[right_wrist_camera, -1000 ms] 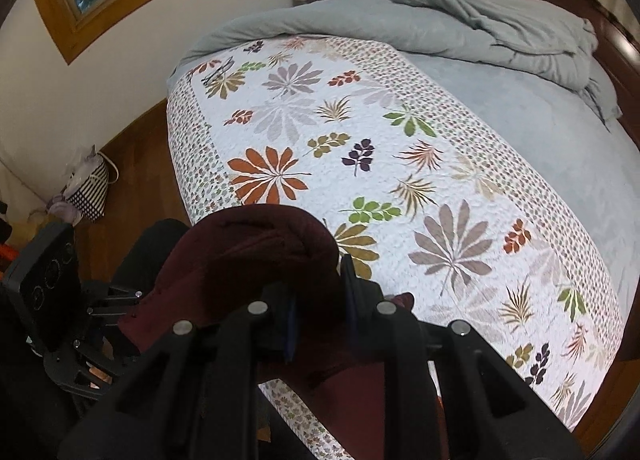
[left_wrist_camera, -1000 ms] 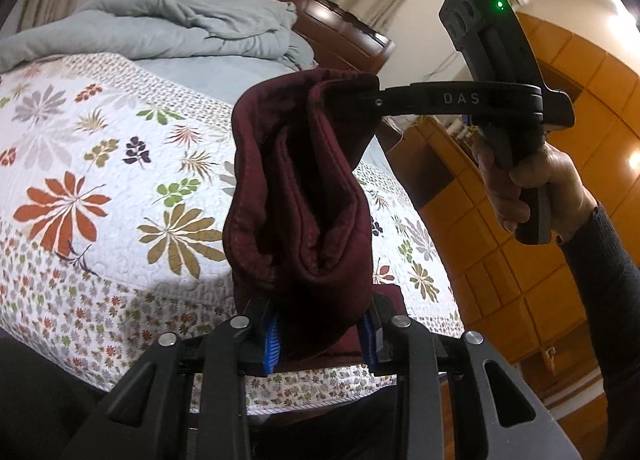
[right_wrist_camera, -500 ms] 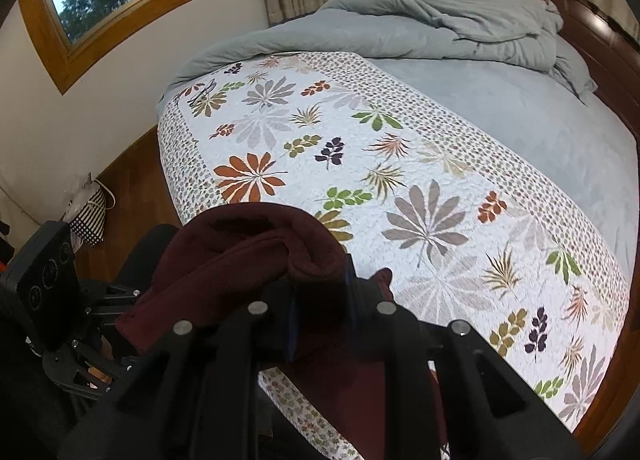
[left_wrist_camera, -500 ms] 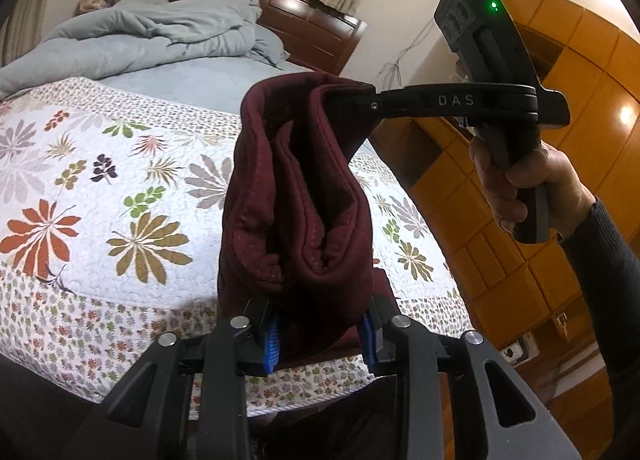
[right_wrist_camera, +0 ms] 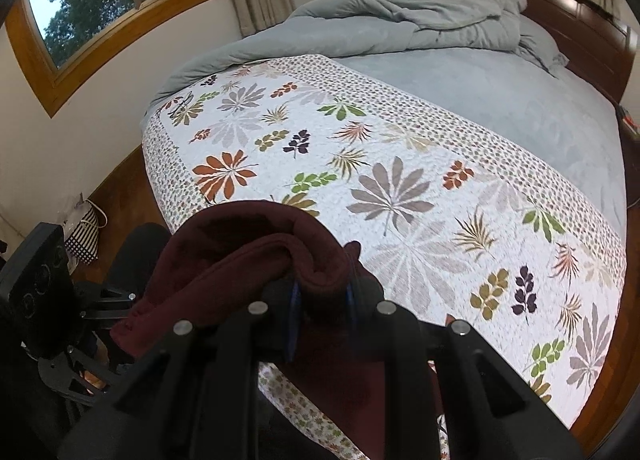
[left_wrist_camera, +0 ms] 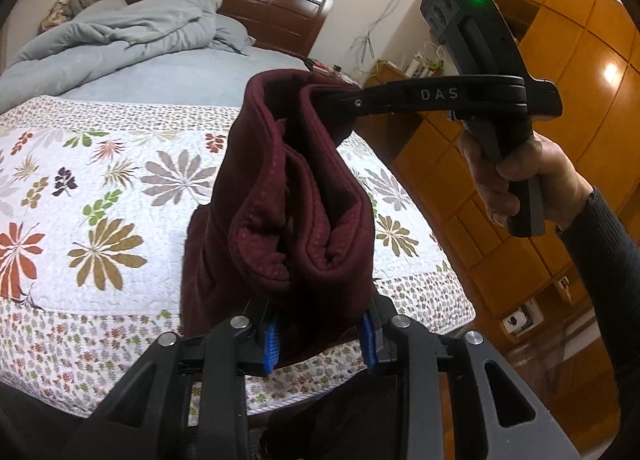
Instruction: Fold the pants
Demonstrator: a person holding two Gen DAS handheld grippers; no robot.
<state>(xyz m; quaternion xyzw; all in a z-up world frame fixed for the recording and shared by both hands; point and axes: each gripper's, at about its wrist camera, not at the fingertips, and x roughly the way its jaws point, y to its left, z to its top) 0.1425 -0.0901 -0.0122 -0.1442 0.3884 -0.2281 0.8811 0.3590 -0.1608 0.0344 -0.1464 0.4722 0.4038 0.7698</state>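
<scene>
The dark maroon pants (left_wrist_camera: 288, 203) hang bunched in the air between my two grippers, above the near edge of the bed. My left gripper (left_wrist_camera: 320, 336) is shut on one end of the waistband. My right gripper (left_wrist_camera: 340, 101) comes in from the right in the left wrist view and is shut on the other end. In the right wrist view the pants (right_wrist_camera: 240, 260) drape over my right gripper (right_wrist_camera: 320, 304), and the left gripper (right_wrist_camera: 36, 300) shows at the lower left. The legs hang down out of sight.
The bed has a white quilt with leaf prints (right_wrist_camera: 400, 187) across its near half, a grey sheet and a rumpled grey duvet (right_wrist_camera: 420, 11) by the dark headboard. Wooden wardrobe panels (left_wrist_camera: 560, 39) stand to the right. A striped bag (right_wrist_camera: 82, 236) sits on the floor by the window wall.
Both grippers have moved with the pants to the right along the foot of the bed and a little closer to it. Both grips stay the same.
</scene>
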